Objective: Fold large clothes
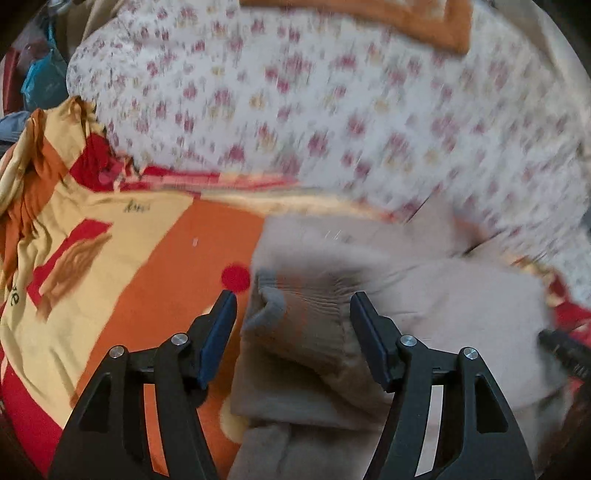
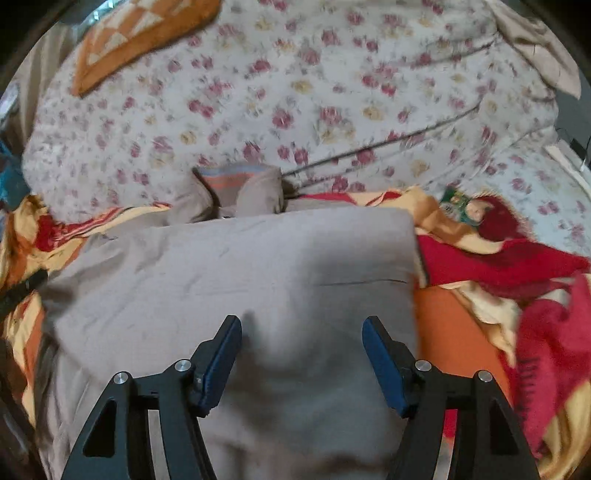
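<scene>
A large beige-grey garment (image 2: 240,280) lies partly folded on a bed. In the right wrist view it fills the middle, with a ribbed striped cuff or collar (image 2: 236,181) at its far edge. My right gripper (image 2: 301,328) is open, just above the cloth. In the left wrist view the garment (image 1: 443,295) shows with a ribbed cuff (image 1: 306,310) and a grey lining bunched between my fingers. My left gripper (image 1: 293,304) is open and straddles that cuff. The other gripper's tip (image 1: 561,347) shows at the right edge.
The bed has an orange, red and yellow patterned sheet (image 1: 122,258). A white floral quilt (image 2: 295,92) is heaped behind the garment. An orange checked pillow (image 2: 140,33) lies at the back. A red blanket (image 2: 535,314) is bunched on the right.
</scene>
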A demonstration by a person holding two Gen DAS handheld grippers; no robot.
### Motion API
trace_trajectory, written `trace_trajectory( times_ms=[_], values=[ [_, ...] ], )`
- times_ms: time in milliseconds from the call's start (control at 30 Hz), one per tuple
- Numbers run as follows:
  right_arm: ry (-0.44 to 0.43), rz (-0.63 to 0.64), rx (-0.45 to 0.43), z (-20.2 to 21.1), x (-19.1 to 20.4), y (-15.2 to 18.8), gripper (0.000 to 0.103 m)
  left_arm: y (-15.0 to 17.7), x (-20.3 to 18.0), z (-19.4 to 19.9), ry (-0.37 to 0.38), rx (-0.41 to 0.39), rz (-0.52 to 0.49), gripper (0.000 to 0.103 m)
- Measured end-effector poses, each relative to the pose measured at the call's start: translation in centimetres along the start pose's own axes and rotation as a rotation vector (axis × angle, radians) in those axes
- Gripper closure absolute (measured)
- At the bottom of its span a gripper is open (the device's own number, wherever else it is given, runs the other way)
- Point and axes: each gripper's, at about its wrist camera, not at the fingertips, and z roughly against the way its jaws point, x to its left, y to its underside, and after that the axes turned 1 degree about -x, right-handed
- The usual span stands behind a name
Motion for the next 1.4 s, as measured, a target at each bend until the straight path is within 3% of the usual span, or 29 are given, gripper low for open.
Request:
trace_trajectory(
  times_ms=[167, 433, 567, 633, 833, 1267, 1400],
  values=[
    [0.058, 0.000, 0.039, -3.8, -0.1, -0.5, 0.036, 0.7, 0.1, -2.0, -0.017, 0.033, -0.011, 0.036],
    [0.020, -0.004, -0.012, 2.4, -0.5, 1.3, 0.036, 0.9, -0.2, -1.7, -0.030, 0.024, -0.019, 0.036],
    [0.101, -0.001, 0.071, -0.2, -1.9, 3.5, 0.035, 1.1, -0.7, -1.2, -0.045, 0.005, -0.043, 0.036],
    [0.088, -0.031, 0.076, -0.4, -2.5, 3.7, 0.034, 1.3, -0.9, -0.5, -0.052, -0.009, -0.060, 0.036],
    [0.059, -0.077, 0.012, 4.3, -2.6, 4.3, 0.033, 1.9, -1.2, 2.4, -0.016, -0.049, -0.090, 0.036],
    [0.018, -0.074, -0.052, 10.7, -2.2, 7.7, 0.030, 7.8, -3.5, 9.5, -0.004, -0.059, -0.157, 0.036],
    [0.002, -0.065, -0.076, 12.1, -2.1, 8.2, 0.022, 9.4, -3.7, 10.8, 0.010, -0.036, -0.143, 0.036]
  ],
)
